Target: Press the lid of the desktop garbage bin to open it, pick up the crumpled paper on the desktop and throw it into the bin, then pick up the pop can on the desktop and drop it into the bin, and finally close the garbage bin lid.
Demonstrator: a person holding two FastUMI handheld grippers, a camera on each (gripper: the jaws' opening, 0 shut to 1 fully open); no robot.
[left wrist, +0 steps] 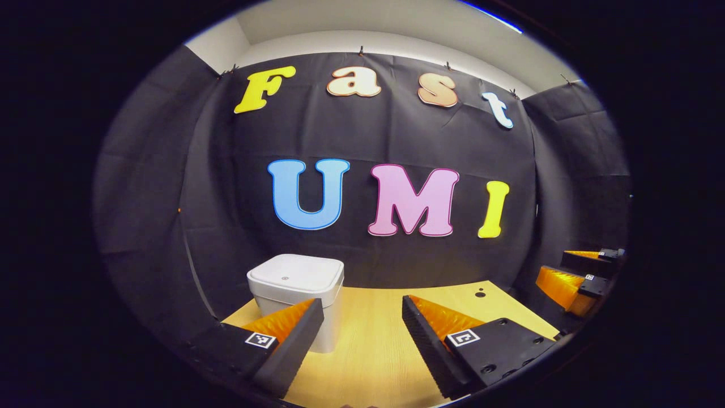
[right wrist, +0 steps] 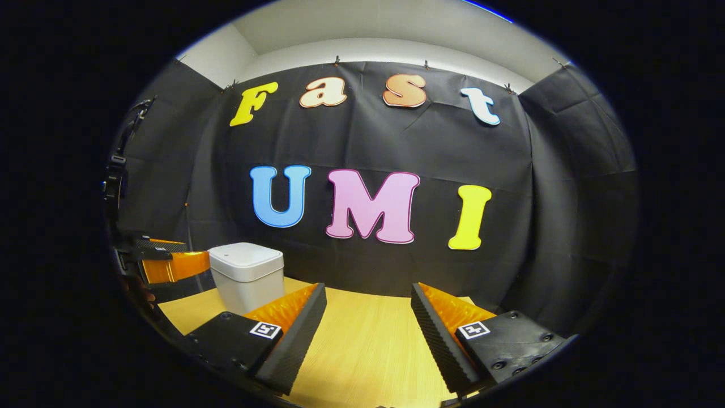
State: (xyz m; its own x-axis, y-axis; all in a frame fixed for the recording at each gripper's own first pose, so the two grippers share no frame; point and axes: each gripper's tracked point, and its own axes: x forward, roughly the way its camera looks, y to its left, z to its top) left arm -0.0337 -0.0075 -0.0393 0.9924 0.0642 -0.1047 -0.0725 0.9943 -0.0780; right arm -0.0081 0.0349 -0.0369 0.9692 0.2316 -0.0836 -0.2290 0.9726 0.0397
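Note:
A white desktop bin (left wrist: pixel 297 297) with its lid down stands on the wooden table, just behind the left finger in the left gripper view. My left gripper (left wrist: pixel 362 334) is open, nothing between its fingers, a short way in front of the bin. In the right gripper view the same bin (right wrist: pixel 247 276) sits at the left, lid closed, and my right gripper (right wrist: pixel 368 334) is open and holds nothing, to the right of the bin. The right gripper (left wrist: pixel 583 272) also appears at the far right of the left gripper view; the left gripper (right wrist: pixel 164 260) shows at the left edge of the right gripper view.
The light wooden table (left wrist: pixel 374 334) runs back to the black cloth wall (left wrist: pixel 396 147) close behind the bin. A small dark hole (left wrist: pixel 480 294) marks the table near its back right corner.

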